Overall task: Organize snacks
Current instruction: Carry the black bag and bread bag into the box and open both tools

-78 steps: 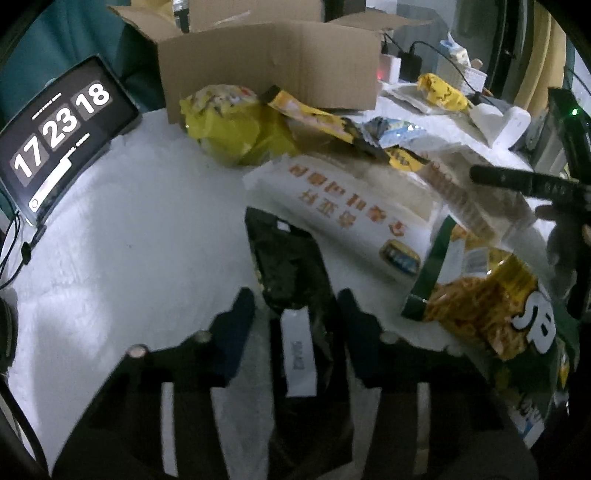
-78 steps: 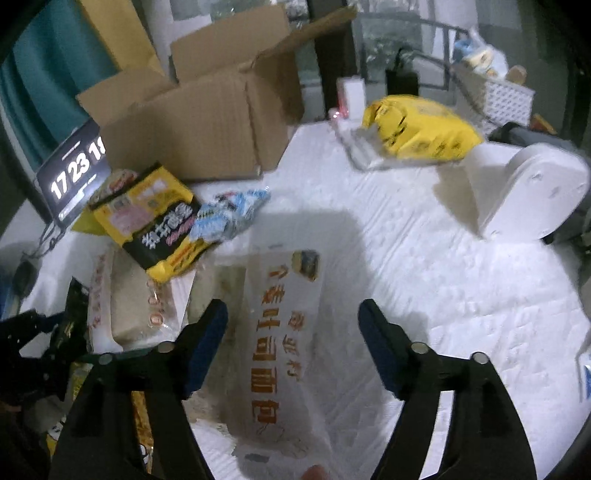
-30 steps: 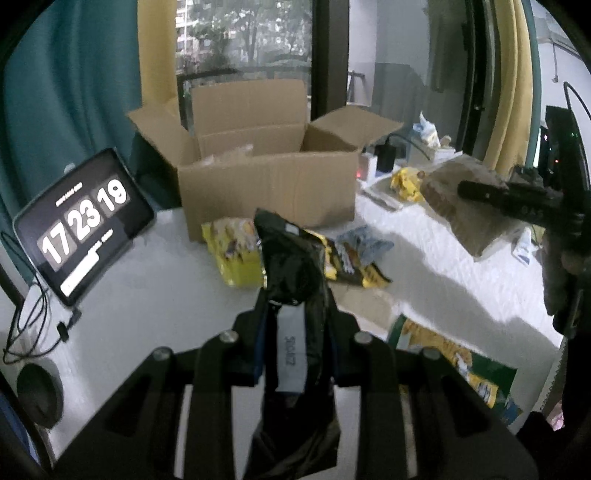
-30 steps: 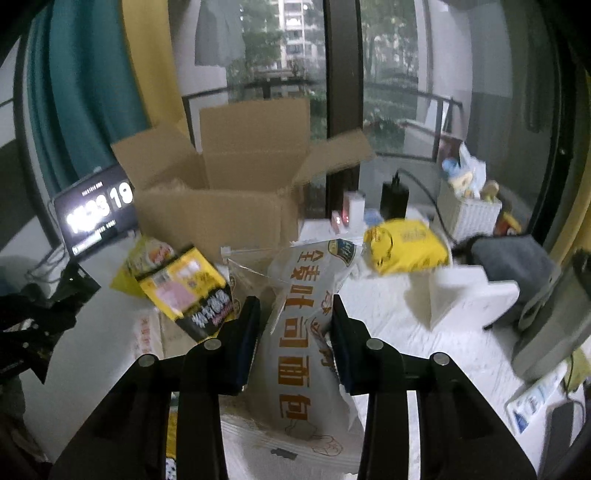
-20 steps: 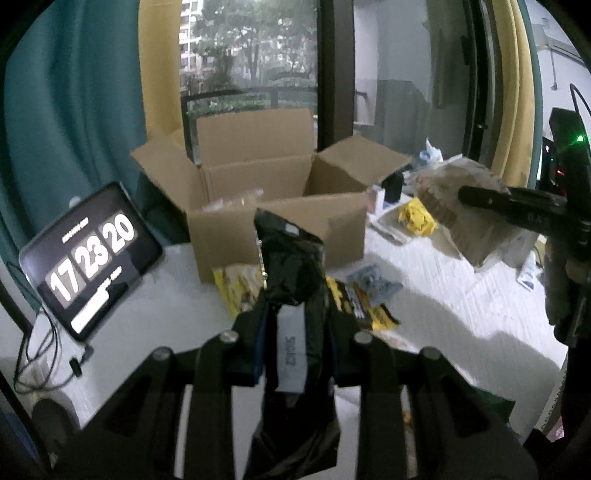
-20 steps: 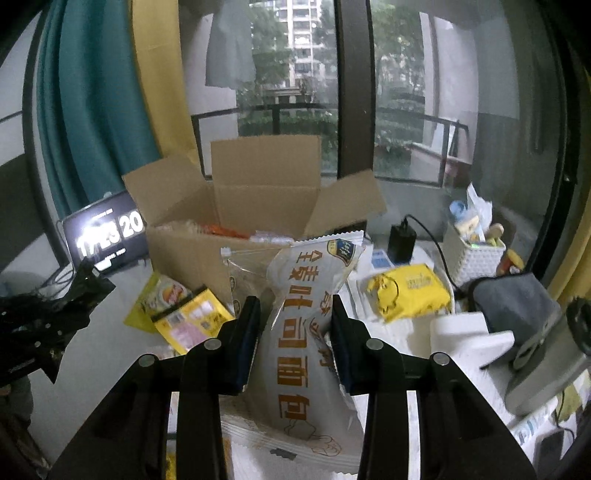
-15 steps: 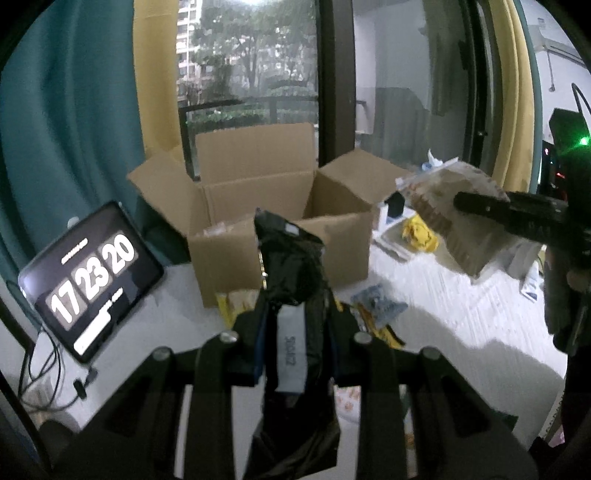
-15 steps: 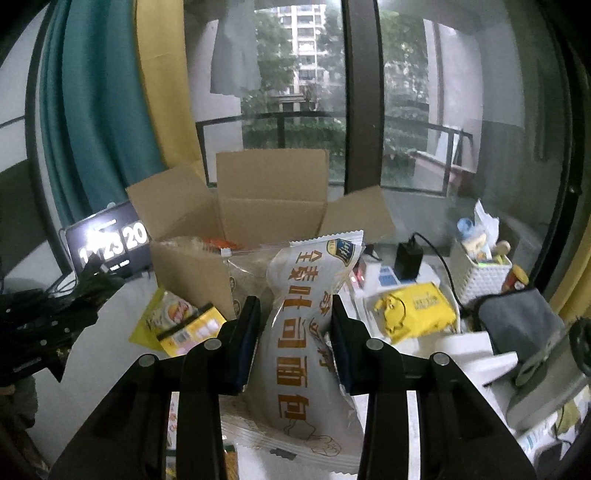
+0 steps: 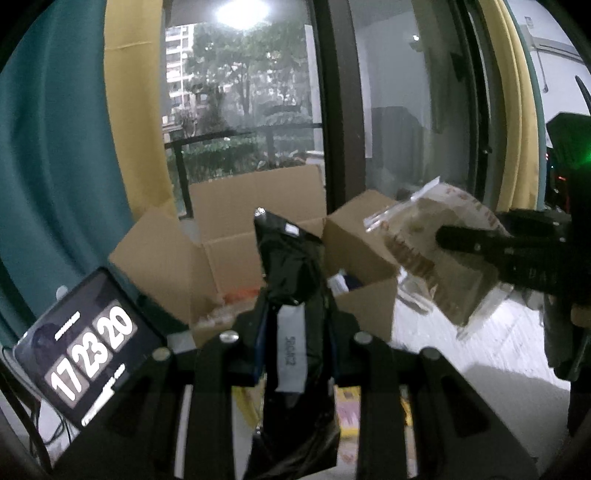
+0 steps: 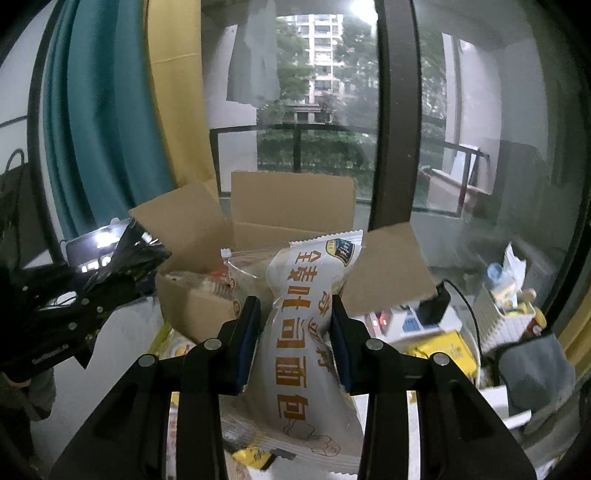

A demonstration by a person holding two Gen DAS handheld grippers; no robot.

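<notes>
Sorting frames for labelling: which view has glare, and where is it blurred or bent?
Left wrist view: a lamp reflection flares on the window glass; the bread bag is smeared. Right wrist view: the tablet blows out white; the window post bows.

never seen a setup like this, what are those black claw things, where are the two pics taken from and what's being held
The black claws are two-finger grippers, one in each of a person's hands, not a robot. Each has a wide-angle camera looking along its fingers, so each picture is one gripper's own view.

In the left wrist view, the left gripper is shut on a black snack bag. In the right wrist view, the right gripper is shut on a white bread bag with orange lettering.

Ahead of both stands an open cardboard box with some packets inside, on a white tabletop. A tablet clock leans at the left; a yellow packet lies at the right.
</notes>
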